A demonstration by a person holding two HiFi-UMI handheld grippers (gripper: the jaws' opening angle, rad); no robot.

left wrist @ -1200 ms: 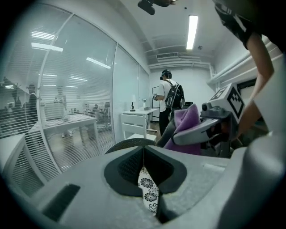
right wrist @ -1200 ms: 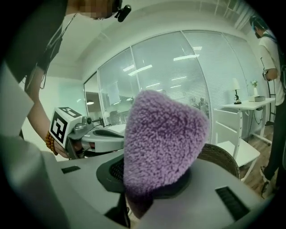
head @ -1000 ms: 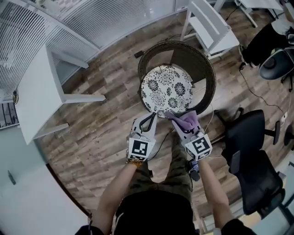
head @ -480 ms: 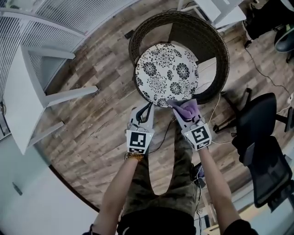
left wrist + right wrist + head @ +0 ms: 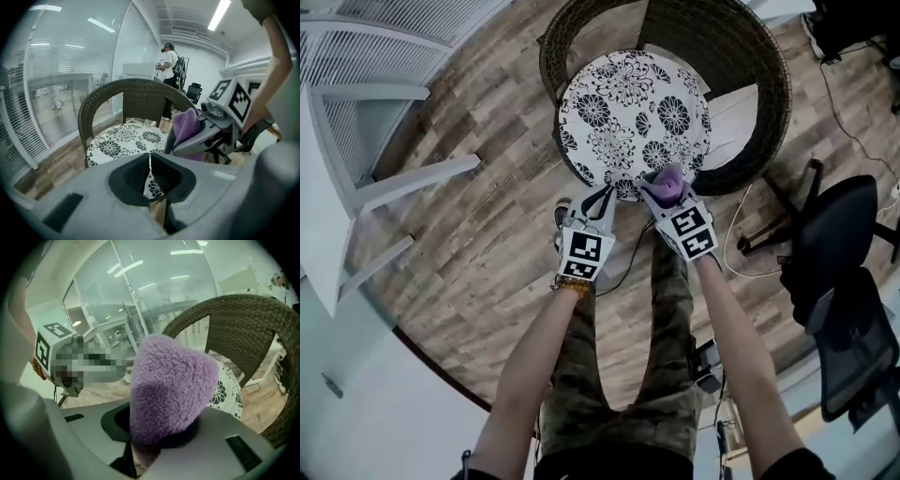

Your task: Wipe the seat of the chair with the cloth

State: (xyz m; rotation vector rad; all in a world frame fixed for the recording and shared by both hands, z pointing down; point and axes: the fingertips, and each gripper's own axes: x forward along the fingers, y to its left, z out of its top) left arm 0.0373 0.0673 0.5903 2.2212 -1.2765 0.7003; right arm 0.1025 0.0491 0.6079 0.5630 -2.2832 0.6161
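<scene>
Item: purple fleece cloth [image 5: 171, 385], bunched into a rounded wad and clamped between the fingers [image 5: 117, 422] of the right gripper [image 5: 661, 192], standing up out of them. Location: at the near edge of the seat [image 5: 628, 112]; from above it overlaps the rim there, and contact with the seat cannot be confirmed. Seat: round cushion, white with black flower print, set in a dark wicker chair [image 5: 759, 66] whose curved back wraps the far and right sides. Left gripper [image 5: 602, 199]: just beside the right one on its left, at the same near edge of the seat, fingers [image 5: 133, 176] closed together with nothing between them; its own view looks across the seat to the wicker back, with the cloth close at right. Both grippers carry a cube with square markers and are held on bare forearms. Below them: camouflage trousers [image 5: 666, 375], standing on a wood-plank floor [image 5: 469, 244]. Surroundings: white desk [image 5: 337, 187] to the left, well apart from the chair; black office chair [image 5: 844, 281] to the right; a thin cable [image 5: 741, 258] looping on the floor between it and the wicker chair; glass wall [image 5: 61, 84] with blinds at left; another person [image 5: 168, 58] standing far off behind the chair.
</scene>
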